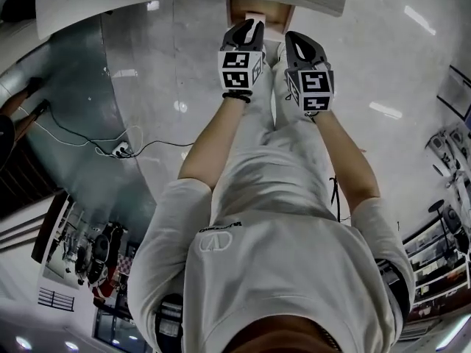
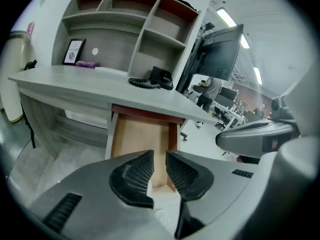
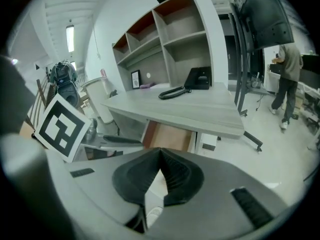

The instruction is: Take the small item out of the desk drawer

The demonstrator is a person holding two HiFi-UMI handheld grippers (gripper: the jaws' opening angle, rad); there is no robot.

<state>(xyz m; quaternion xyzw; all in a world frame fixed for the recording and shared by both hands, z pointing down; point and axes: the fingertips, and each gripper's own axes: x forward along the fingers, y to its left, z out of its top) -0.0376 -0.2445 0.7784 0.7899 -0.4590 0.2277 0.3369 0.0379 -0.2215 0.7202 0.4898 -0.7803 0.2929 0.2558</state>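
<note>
The desk drawer (image 2: 142, 136) stands pulled out under the grey desktop (image 2: 95, 86). Its wooden bottom shows nothing lying on it, and my jaws hide its near part. My left gripper (image 2: 160, 160) hangs in front of the drawer with a narrow gap between its ribbed pads (image 2: 136, 173) and nothing in that gap. My right gripper (image 3: 160, 156) is shut and empty, just right of the left one, also short of the drawer (image 3: 170, 136). From the head view both grippers (image 1: 254, 25) (image 1: 294, 40) reach forward side by side toward the drawer (image 1: 237, 7).
On the desk lie a black telephone (image 2: 160, 77), a framed picture (image 2: 74, 51) and a purple thing (image 2: 87, 64) beneath open shelves (image 2: 125, 19). A monitor on a stand (image 2: 220, 54) is to the right. A person (image 3: 287, 79) stands farther right. Cables (image 1: 118, 147) lie on the floor.
</note>
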